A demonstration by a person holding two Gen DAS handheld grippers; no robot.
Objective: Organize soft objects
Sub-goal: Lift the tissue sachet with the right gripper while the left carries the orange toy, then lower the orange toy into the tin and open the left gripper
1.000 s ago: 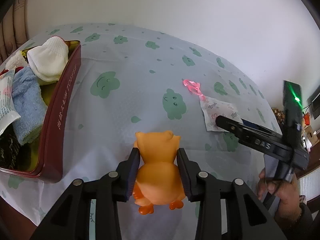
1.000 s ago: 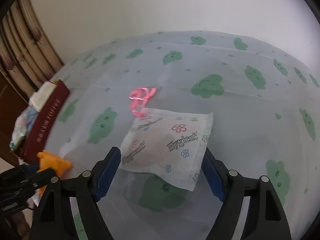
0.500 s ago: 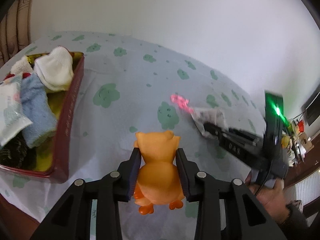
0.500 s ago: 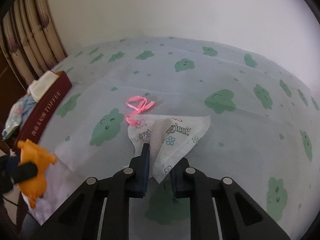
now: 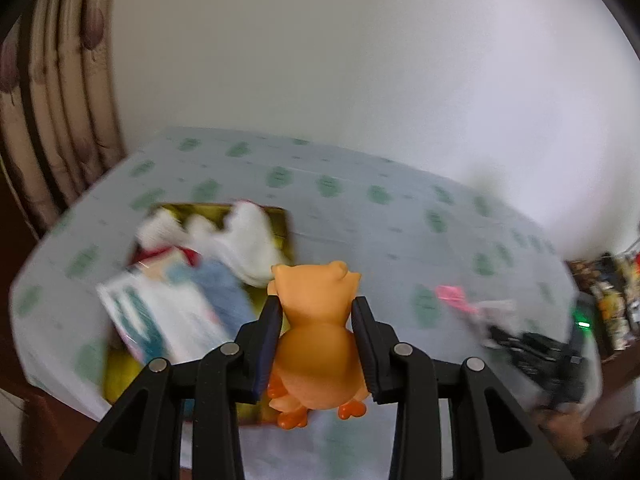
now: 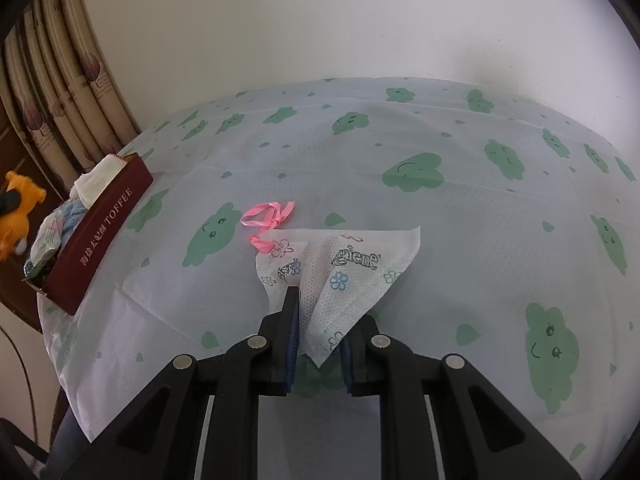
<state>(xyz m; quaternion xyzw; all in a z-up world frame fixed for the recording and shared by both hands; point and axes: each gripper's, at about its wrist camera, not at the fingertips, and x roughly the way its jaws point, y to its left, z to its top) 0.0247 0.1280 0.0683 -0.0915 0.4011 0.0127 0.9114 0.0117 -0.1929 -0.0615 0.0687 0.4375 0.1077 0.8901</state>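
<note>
A: Nearest the left camera, the left gripper [image 5: 316, 344] has its jaws set narrow around the waist of the soft orange rubber animal toy [image 5: 316, 336], pads pressing both flanks, feet hanging free below.

B: And the right?

A: The right gripper [image 6: 316, 320] has its jaws drawn in tight on the white embossed tissue pack with flower print [image 6: 340, 268]. Its near corner is bunched up between the pads; the far part lies on the cloth.

B: What sits beyond?

A: Touching the pack's far corner is a pink ribbon bow [image 6: 268, 220]. Further left, at the table's edge, the dark red toffee tin [image 6: 100, 236] holds a white sock [image 6: 100, 178], a blue cloth [image 5: 224, 292] and a printed packet [image 5: 168, 320]. All of it rests on the pale tablecloth with green cloud faces [image 6: 440, 200].

B: So where is the toy headed?

A: I'd judge it goes into the tin. In the left view, blurred as it is, the toy hangs over the tin's near end.

B: How to do it well?

A: Bring it over a bare patch of the tin, lower until the feet meet the contents, then part the jaws. Dropped from above, rubber may bounce out. The right should lift the pack clear of the ribbon before it carries it over; a grip on one corner lets the rest swing.
</note>
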